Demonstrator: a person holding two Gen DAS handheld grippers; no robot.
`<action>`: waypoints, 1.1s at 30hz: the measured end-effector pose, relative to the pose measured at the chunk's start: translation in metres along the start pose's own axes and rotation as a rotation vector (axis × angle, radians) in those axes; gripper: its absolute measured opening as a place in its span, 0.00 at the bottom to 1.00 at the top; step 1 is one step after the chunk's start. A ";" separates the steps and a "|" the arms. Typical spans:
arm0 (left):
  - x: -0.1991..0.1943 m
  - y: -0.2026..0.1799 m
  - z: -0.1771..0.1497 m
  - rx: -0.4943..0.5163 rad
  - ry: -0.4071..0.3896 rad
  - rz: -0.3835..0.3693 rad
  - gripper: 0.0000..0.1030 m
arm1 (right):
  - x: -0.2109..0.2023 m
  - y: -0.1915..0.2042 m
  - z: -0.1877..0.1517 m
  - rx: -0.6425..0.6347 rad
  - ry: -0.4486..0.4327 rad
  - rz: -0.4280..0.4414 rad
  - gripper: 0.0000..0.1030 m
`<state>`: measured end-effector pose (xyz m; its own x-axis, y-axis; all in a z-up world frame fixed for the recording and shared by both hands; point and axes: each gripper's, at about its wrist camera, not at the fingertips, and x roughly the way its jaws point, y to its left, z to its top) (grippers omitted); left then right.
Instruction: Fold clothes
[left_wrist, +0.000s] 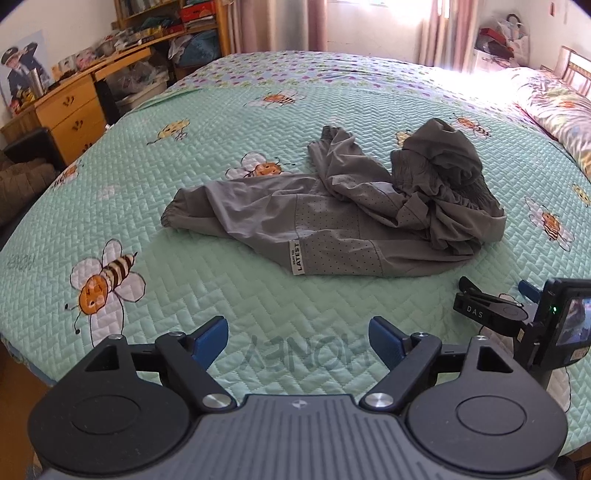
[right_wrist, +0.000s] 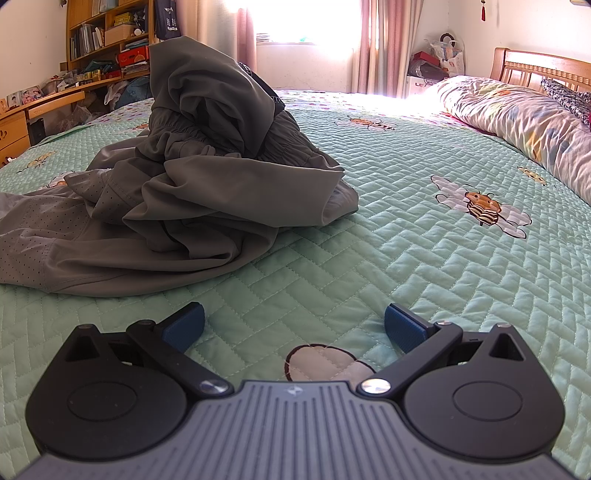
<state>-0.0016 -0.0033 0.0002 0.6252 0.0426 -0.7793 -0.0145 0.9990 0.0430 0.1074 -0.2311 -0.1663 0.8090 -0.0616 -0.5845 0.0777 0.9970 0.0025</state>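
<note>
Seen from the left wrist camera: grey trousers (left_wrist: 343, 206) lying unfolded mid-bed on the mint quilted bedspread (left_wrist: 258, 314), one leg stretched left to an elastic cuff, the other bent back, the waistband heaped up on the right. White label reading LATEST (left_wrist: 298, 261) on the near leg seam. Left gripper (left_wrist: 298, 341) hovering above bare quilt just short of the trousers, blue fingers (left_wrist: 210, 334) spread wide, nothing between them. At the right edge, the right gripper (left_wrist: 517, 314) from the side, low over the quilt near the waistband heap, a small lit screen on its body.

Seen only from the right wrist camera: the waistband heap close up, rising in a tall crumpled peak (right_wrist: 207, 122), gathered elastic visible; wooden headboard (right_wrist: 546, 68) and a floral duvet (right_wrist: 517, 122) rolled along the right side. Right gripper (right_wrist: 293, 328) with fingers (right_wrist: 404, 330) wide apart, empty, over a bee-and-flower print, apart from the cloth.

Containers: wooden bookshelf (right_wrist: 107, 37) crammed with books and boxes; wooden desk drawers (left_wrist: 74, 114) shut; plastic bags (right_wrist: 448, 55) stuffed in the far corner, contents unclear.
</note>
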 end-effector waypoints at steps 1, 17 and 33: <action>-0.001 -0.003 -0.001 0.013 -0.011 -0.002 0.84 | 0.000 0.000 0.000 0.000 0.000 0.000 1.00; -0.014 -0.050 -0.014 0.198 -0.094 0.189 0.99 | 0.000 0.000 0.000 0.000 0.000 0.000 1.00; -0.024 -0.051 -0.004 0.088 -0.187 0.001 1.00 | 0.000 0.000 0.000 0.000 0.000 0.000 1.00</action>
<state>-0.0191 -0.0549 0.0140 0.7592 0.0315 -0.6501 0.0484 0.9933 0.1047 0.1073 -0.2314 -0.1663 0.8092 -0.0616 -0.5843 0.0777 0.9970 0.0024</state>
